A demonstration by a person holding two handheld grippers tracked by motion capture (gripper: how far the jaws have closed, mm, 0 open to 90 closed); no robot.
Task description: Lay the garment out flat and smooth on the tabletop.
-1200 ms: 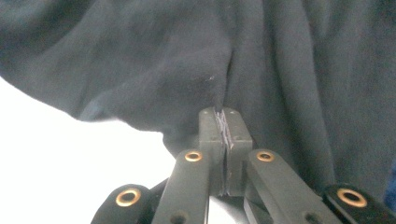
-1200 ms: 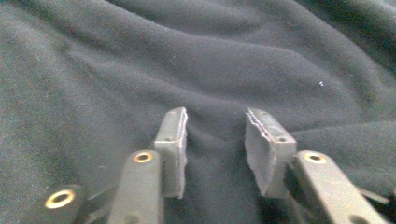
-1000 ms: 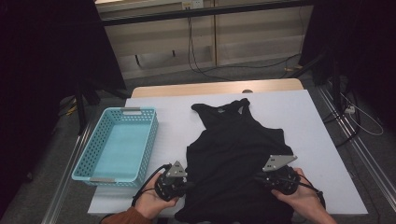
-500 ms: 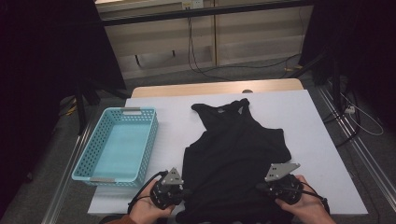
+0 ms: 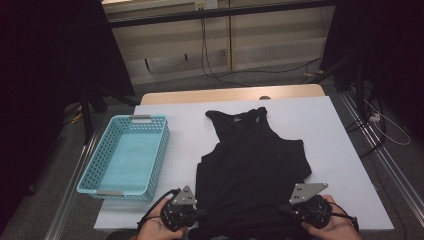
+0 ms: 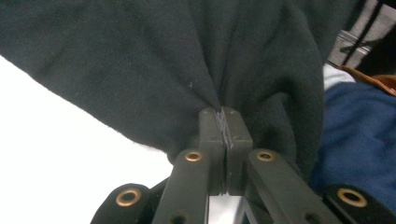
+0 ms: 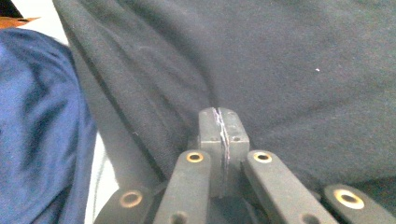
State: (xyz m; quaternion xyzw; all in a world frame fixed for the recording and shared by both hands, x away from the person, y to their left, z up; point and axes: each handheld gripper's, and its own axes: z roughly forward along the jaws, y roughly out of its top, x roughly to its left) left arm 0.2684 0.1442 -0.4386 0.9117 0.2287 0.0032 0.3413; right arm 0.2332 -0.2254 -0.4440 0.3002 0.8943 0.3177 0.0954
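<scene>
Hem of the black tank top (image 5: pixel 252 170) gripped at the table's (image 5: pixel 340 150) near edge.
We hold it pinched in the left gripper (image 5: pixel 196 216) and right gripper (image 5: pixel 286 212); we judge the next move a level, even fold away from us.

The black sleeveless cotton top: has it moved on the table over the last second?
Yes. The black sleeveless cotton top has slid toward the table's near edge, its neckline now farther from the wooden strip at the far edge.

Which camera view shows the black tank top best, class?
The high view: the whole tank top lies flat on the white table, straps away from the person. The left gripper view and right gripper view show just dark cloth pinched in shut jaws.
</scene>
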